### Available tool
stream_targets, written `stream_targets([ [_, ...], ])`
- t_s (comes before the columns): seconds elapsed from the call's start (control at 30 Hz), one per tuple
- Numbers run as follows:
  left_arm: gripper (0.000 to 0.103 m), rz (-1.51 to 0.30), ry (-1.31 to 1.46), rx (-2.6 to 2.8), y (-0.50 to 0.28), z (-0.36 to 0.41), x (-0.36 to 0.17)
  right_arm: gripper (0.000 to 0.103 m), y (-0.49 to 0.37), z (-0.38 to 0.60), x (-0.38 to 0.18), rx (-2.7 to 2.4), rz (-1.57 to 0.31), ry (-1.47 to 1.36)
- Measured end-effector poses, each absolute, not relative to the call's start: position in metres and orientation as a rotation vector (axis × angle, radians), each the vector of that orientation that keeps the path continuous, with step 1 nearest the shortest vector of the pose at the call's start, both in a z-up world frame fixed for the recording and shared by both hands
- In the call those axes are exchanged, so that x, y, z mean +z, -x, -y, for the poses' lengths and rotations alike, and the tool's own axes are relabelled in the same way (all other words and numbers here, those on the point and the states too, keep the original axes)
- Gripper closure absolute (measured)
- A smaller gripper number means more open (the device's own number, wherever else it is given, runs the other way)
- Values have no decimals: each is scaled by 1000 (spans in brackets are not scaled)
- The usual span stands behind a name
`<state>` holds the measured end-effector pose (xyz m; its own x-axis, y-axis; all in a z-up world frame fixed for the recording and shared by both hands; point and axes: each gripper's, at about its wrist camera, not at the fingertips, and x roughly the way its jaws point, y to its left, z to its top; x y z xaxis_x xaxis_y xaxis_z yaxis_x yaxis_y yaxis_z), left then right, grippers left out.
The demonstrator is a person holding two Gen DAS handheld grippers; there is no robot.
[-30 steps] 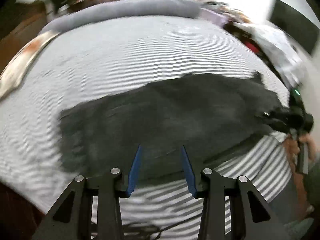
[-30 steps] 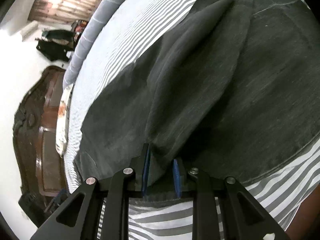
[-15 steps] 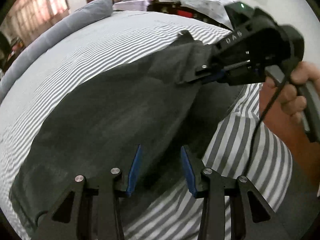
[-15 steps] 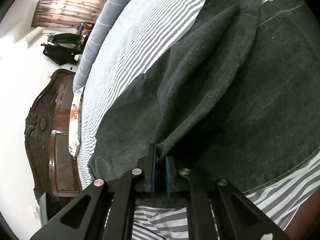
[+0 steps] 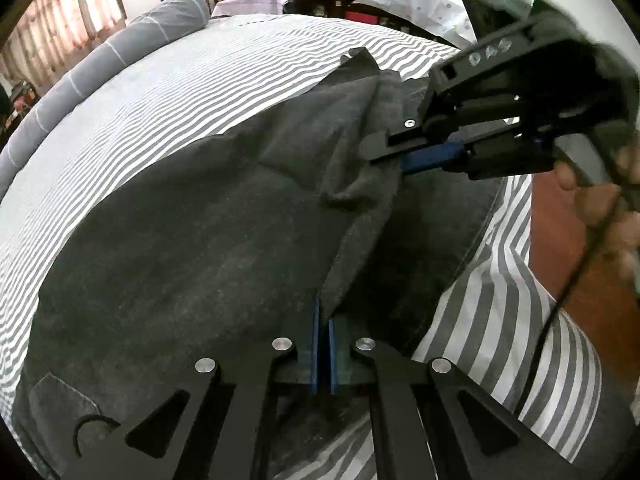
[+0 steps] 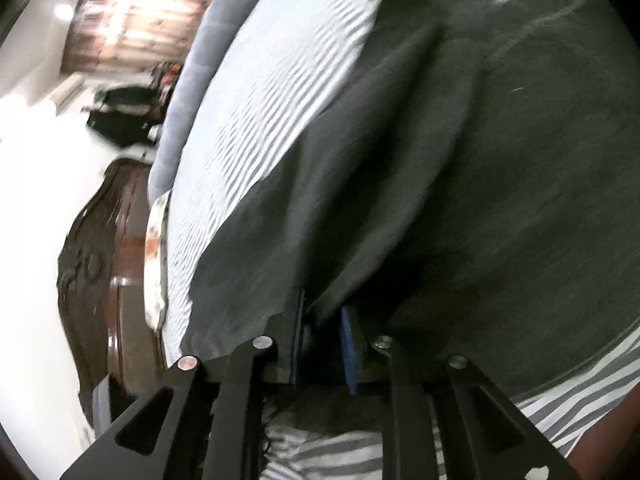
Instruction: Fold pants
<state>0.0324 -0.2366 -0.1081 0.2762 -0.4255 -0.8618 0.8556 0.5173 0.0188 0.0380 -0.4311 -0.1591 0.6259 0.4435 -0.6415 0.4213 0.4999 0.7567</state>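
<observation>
Left gripper [image 5: 323, 320] clamping raised fold of dark pants [image 5: 180, 248]; right gripper [image 6: 324, 320] pinching same fabric edge (jaws less tightly together, view blurred). Pants lying across striped bedsheet [image 5: 180, 92], grey bolster [image 5: 100, 64] beyond.

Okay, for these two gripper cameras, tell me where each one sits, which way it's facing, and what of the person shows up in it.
Left wrist: sits on the left gripper, looks across the striped bed toward the pillow; jaws shut on the pants; the right gripper and right hand show.
Right wrist: sits on the right gripper, looks along the bed toward the wooden headboard; pants fabric lies between its fingers; blurred.
Shared: the dark pants, the striped bed and the right gripper.
</observation>
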Motion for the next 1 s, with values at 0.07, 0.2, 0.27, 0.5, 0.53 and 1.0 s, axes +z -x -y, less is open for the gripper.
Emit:
stream_targets([
  [0.07, 100, -937, -541, -919, -34, 237, -105, 85, -37, 451, -166, -27, -920, -1116],
  [0.2, 100, -946, -529, -921, -37, 236, -99, 85, -39, 489, -173, -97, -865, -1150],
  [0.27, 100, -953, -521, -921, -39, 235, -96, 85, -43, 508, -175, -116, -838, -1158],
  [0.5, 100, -977, -464, -909, -46, 229, -90, 86, -67, 551, -169, -179, -787, -1156],
  [0.53, 100, -977, -463, -906, -47, 229, -89, 86, -70, 555, -168, -187, -783, -1159],
  [1.0, 100, -981, -433, -882, -50, 225, -85, 86, -76, 589, -163, -235, -741, -1208],
])
